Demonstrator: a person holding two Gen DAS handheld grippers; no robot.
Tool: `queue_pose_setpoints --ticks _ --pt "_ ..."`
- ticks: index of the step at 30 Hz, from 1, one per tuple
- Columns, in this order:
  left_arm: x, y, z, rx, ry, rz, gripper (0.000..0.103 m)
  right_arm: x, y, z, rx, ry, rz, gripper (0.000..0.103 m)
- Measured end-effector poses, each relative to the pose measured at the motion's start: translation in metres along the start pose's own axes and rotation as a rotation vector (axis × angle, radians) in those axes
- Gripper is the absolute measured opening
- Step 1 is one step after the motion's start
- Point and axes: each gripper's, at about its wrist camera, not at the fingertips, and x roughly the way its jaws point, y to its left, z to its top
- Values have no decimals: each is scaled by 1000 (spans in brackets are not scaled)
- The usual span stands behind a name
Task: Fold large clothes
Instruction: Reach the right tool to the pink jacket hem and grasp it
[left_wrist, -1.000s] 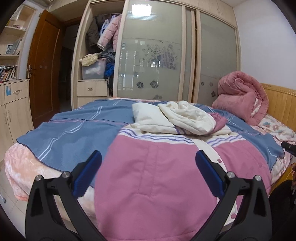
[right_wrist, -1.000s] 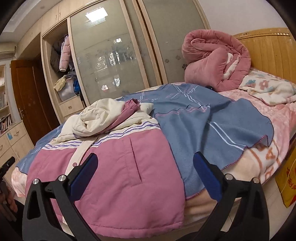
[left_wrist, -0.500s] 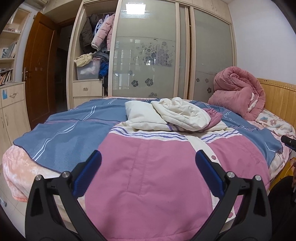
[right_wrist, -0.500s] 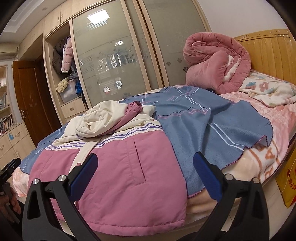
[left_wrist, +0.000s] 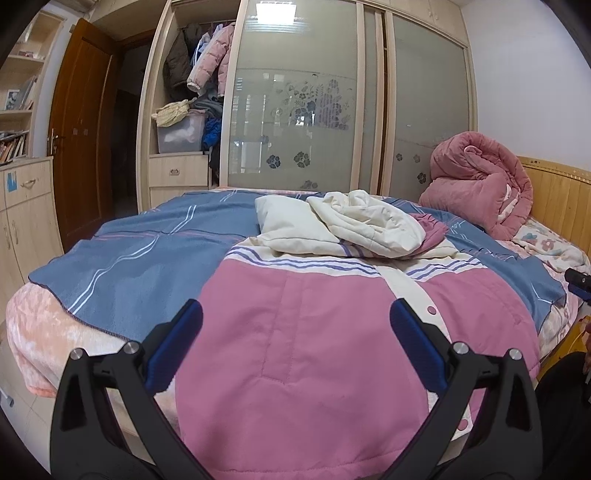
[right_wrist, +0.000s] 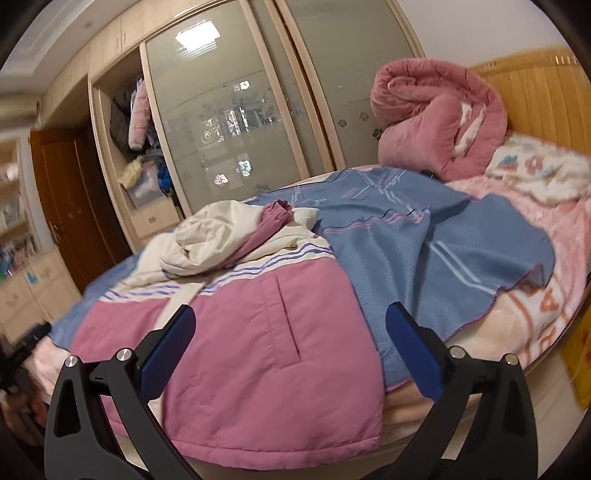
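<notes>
A bed (left_wrist: 44, 325) with a blue blanket (left_wrist: 147, 258) carries a pink padded jacket (left_wrist: 314, 350), spread flat at the near edge. Its upper part is cream with purple stripes, and its cream sleeves (left_wrist: 369, 225) lie bunched on top. The jacket's hem hangs over the bed edge, partly hidden by both grippers. The left gripper (left_wrist: 295, 332) and right gripper (right_wrist: 290, 332) hover spread wide above it, holding nothing. The right wrist view is blurred at its left.

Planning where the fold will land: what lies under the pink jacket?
The pink jacket lies on a blue striped blanket, which covers a pink fleece bedspread. Whatever sits directly beneath the jacket's middle is hidden.
</notes>
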Motion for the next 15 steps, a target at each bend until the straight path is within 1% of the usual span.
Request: queue_pose_setpoints --ticks 2,4,6,7,9,11,13,14,15 --pt "0 2 0 -9 3 -10 101 4 -13 5 45 38 58 102" --pt "0 4 1 -18 4 -21 101 14 -30 12 93 95 118 102" --pt "0 7 0 -29 12 -45 101 26 -53 18 167 157 185 102" --pt "1 9 0 -35 19 -59 101 37 -67 21 206 202 227 102" --pt "3 12 -1 -41 31 -70 101 52 -85 21 255 251 269 102" --pt "5 16 -2 -53 38 -79 101 73 -103 16 309 304 340 102" --pt "5 21 -2 -71 40 -98 101 90 -114 7 334 383 366 102" --pt "6 24 -2 -87 46 -113 101 100 -116 -1 323 448 380 102" --pt "6 27 -3 -103 53 -132 101 104 -116 -6 295 482 375 102"
